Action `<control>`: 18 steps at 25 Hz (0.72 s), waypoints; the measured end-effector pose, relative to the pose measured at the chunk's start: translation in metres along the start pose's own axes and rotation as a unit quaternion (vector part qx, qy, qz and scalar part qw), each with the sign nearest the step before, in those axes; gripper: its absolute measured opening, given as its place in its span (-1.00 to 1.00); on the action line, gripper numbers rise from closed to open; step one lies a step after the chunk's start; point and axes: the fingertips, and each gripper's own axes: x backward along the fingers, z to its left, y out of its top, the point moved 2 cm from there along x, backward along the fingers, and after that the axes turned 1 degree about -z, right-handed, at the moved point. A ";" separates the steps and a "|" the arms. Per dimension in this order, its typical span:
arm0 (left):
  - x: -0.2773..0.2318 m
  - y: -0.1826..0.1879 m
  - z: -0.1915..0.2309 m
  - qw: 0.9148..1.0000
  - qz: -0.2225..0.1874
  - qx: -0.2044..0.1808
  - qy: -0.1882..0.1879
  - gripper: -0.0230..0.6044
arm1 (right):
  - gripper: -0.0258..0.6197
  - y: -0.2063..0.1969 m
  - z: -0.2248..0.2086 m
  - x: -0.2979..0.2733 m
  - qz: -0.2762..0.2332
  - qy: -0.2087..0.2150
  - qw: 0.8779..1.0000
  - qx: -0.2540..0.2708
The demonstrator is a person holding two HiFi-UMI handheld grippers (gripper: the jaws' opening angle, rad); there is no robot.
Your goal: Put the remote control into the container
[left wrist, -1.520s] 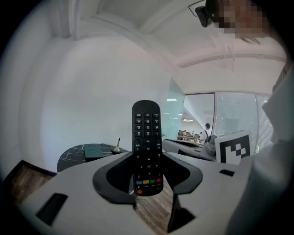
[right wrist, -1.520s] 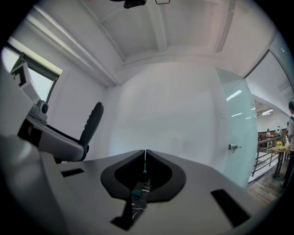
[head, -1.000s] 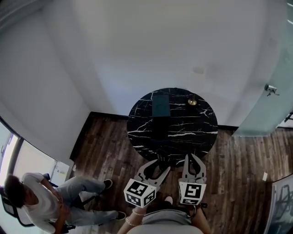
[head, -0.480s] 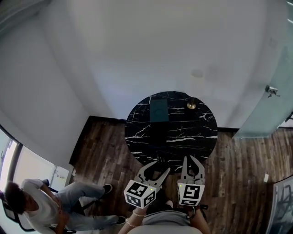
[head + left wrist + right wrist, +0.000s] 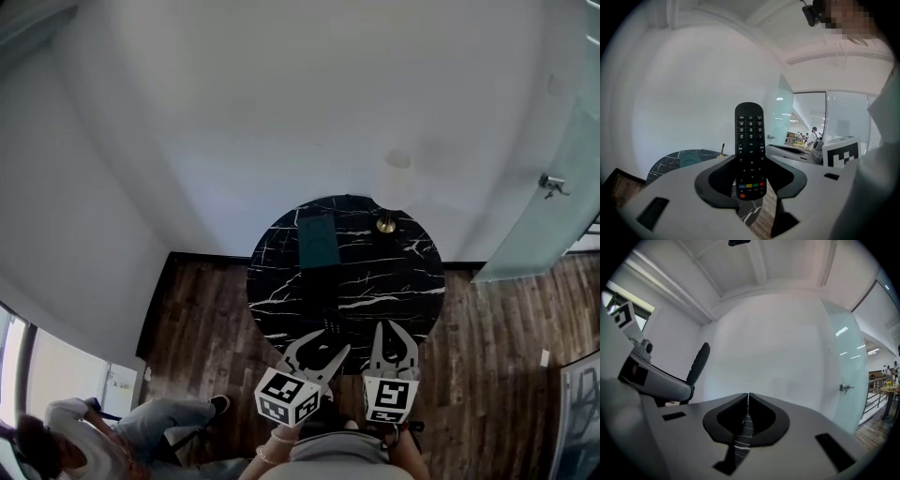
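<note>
The left hand-held gripper (image 5: 750, 158) clamps the remote control (image 5: 749, 129) by its lower end, and the rest stands free above the jaws. Beside it, the right hand-held gripper (image 5: 748, 396) is closed on nothing. The teal container (image 5: 319, 241) lies well ahead on the worktop (image 5: 375, 281). Reach forward, tip the long end down inside, then release low.

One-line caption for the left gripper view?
Black remote control clamped upright in the left tool, marble table with green container beyond.
</note>
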 end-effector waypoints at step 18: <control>-0.011 0.013 0.089 1.000 0.013 -0.004 -0.012 -0.30 | -0.88 -0.004 0.026 -0.069 0.004 -0.040 0.999 0.007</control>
